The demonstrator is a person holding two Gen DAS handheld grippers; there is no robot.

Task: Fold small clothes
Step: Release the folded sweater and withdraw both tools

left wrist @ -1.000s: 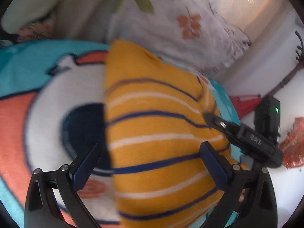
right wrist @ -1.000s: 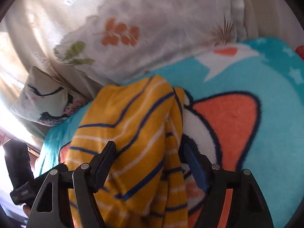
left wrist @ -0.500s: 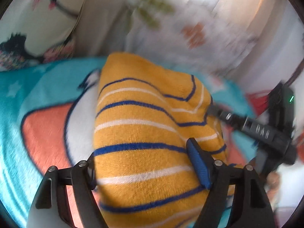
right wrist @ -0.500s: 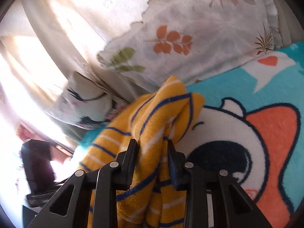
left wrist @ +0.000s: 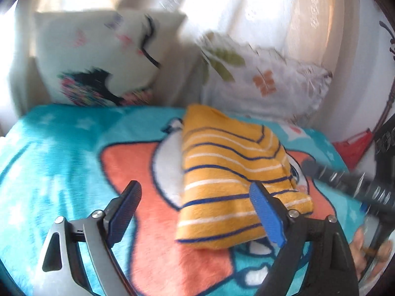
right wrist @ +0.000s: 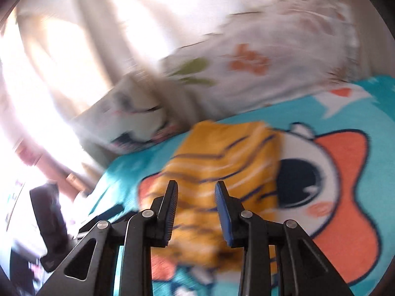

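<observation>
A small yellow garment with blue and white stripes lies folded on a turquoise cartoon blanket. My left gripper is open and empty, raised above the garment's near edge. In the right wrist view the garment lies beyond my right gripper, which is open with a narrow gap and holds nothing. The right gripper's black body shows at the right of the left wrist view. Both views are blurred by motion.
A white pillow with a drawn face leans at the back left. A leaf-print pillow leans at the back right. Bright curtains hang behind. A red object lies off the blanket's right edge.
Both grippers have let go of the garment and pulled back and up from it. The right gripper was shut on the fabric and has opened. The garment now lies folded on the blanket.
</observation>
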